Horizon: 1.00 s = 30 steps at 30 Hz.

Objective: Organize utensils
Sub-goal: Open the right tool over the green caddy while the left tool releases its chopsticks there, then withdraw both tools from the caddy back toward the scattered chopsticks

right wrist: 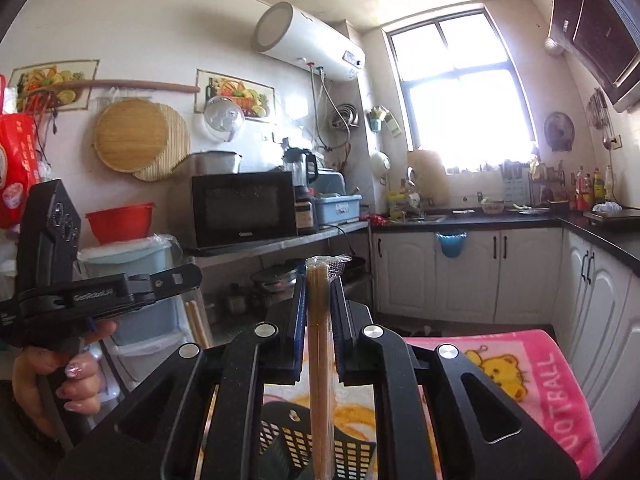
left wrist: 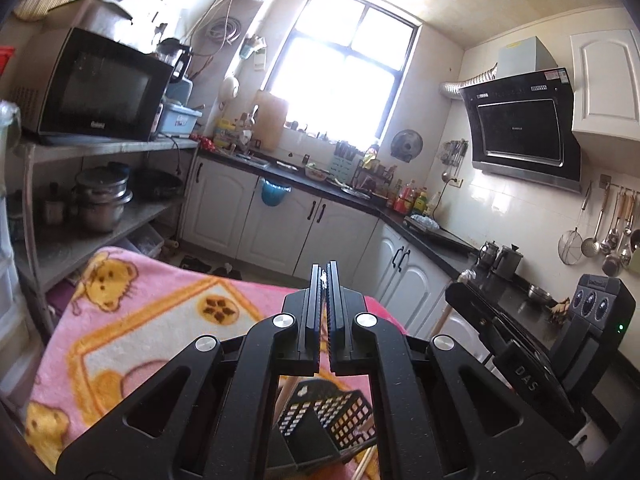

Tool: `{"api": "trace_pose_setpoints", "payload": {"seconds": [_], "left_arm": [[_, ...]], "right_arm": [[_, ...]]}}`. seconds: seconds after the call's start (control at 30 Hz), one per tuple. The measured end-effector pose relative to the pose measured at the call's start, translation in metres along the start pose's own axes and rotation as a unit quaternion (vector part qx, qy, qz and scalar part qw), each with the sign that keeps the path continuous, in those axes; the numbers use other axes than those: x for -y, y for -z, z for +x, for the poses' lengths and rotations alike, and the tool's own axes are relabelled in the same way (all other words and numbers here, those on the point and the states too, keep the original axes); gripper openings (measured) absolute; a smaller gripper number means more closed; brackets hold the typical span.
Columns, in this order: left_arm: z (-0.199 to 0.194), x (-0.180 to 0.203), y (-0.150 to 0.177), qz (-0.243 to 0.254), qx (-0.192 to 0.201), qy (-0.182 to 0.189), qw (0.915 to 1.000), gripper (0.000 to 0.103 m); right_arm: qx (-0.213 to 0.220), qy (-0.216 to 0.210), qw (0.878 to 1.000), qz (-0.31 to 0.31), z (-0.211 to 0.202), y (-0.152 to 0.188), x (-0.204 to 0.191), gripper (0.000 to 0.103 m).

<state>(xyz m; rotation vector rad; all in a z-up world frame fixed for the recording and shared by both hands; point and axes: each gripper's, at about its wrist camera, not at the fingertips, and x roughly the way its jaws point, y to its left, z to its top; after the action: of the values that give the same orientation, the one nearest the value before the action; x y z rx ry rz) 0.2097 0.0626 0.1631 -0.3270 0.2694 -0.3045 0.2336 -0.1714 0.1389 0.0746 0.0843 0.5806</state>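
Overhead, right hand-held gripper (right wrist: 319,280) grasping upright wrapped chopsticks (right wrist: 319,344) above black basket (right wrist: 344,446), left hand-held gripper (left wrist: 324,276) clenched, level.

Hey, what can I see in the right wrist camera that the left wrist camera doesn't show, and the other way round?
Only the right wrist view shows the right tool shut on a wrapped pack of chopsticks, held upright above the basket, and the hand gripping the left tool's handle.

Only the left wrist view shows the left tool, its fingers closed with nothing clearly between them, plus the ladles and strainer hanging on the wall rail.

Both show the black slotted utensil basket below the fingers, the pink bear blanket, the microwave and the window.
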Motion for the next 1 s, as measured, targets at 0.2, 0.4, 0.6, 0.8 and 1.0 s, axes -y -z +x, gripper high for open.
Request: {"api": "trace_pose_setpoints", "payload": {"seconds": [0.2, 0.4, 0.6, 0.8, 1.0], "left_arm": [[0.006, -0.009, 0.024, -0.012, -0.013, 0.002, 0.9998, 0.001], [0.006, -0.013, 0.038, -0.021, -0.02, 0.005, 0.9996, 0.001], [0.002, -0.014, 0.046, -0.023, -0.024, 0.005, 0.9994, 0.001], [-0.005, -0.018, 0.053, -0.028, -0.025, -0.008, 0.9993, 0.002], [-0.012, -0.023, 0.059, -0.039, -0.028, -0.012, 0.9988, 0.023]], "right_arm": [[-0.006, 0.007, 1.0, 0.011, 0.004, 0.016, 0.001, 0.013], [-0.018, 0.01, 0.999, 0.026, 0.005, 0.028, 0.004, 0.014], [-0.034, 0.016, 0.999, 0.035, 0.002, 0.037, 0.004, 0.023], [-0.045, 0.028, 0.998, 0.042, -0.008, 0.044, 0.007, 0.03], [-0.06, 0.038, 0.996, 0.055, -0.02, 0.052, 0.013, 0.046]]}}
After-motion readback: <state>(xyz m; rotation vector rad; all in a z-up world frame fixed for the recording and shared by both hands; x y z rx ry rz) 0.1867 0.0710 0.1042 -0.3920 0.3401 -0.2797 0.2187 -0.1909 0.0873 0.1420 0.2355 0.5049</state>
